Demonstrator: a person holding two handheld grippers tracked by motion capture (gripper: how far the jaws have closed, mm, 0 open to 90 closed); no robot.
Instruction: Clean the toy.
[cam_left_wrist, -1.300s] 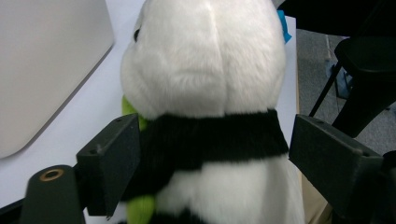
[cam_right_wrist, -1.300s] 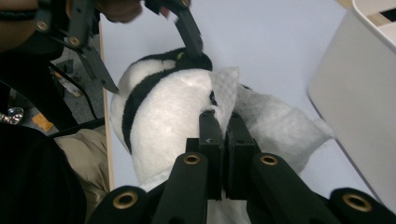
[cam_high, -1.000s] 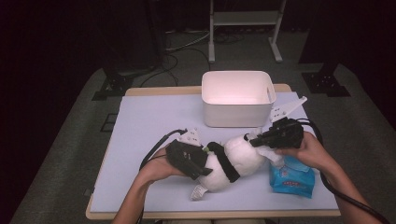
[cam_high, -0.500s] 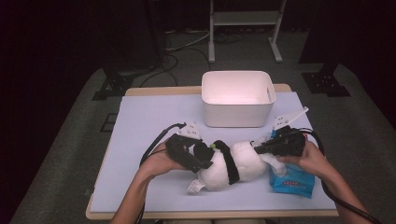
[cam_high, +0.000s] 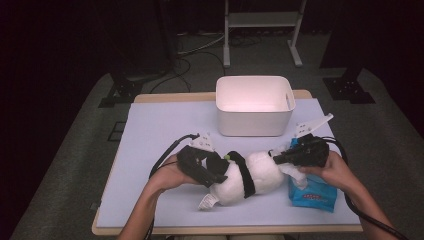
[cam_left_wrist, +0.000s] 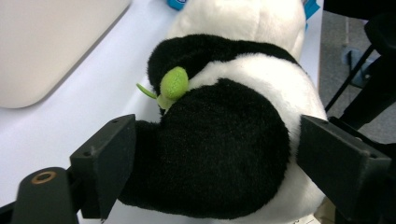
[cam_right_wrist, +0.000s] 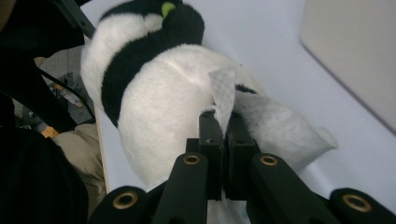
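Observation:
A black-and-white plush panda (cam_high: 260, 172) lies on its side on the pale table (cam_high: 160, 130), with a small green piece (cam_left_wrist: 173, 84) at its chest. My left gripper (cam_high: 216, 170) has one jaw on each side of a black limb (cam_left_wrist: 224, 154). Those jaws have just been closing and now press the fur. My right gripper (cam_high: 276, 159) is shut on a white wipe (cam_right_wrist: 224, 88). It holds the wipe against the panda's white body (cam_right_wrist: 163, 93).
A blue packet of wipes (cam_high: 312, 196) lies under my right hand near the front right edge. A white rectangular bin (cam_high: 254, 105) stands behind the panda at the middle back. Cables trail from both grippers toward me.
The right gripper with the wipe has slid slightly toward me along the panda's body. The left hand has stayed where it was, on the panda.

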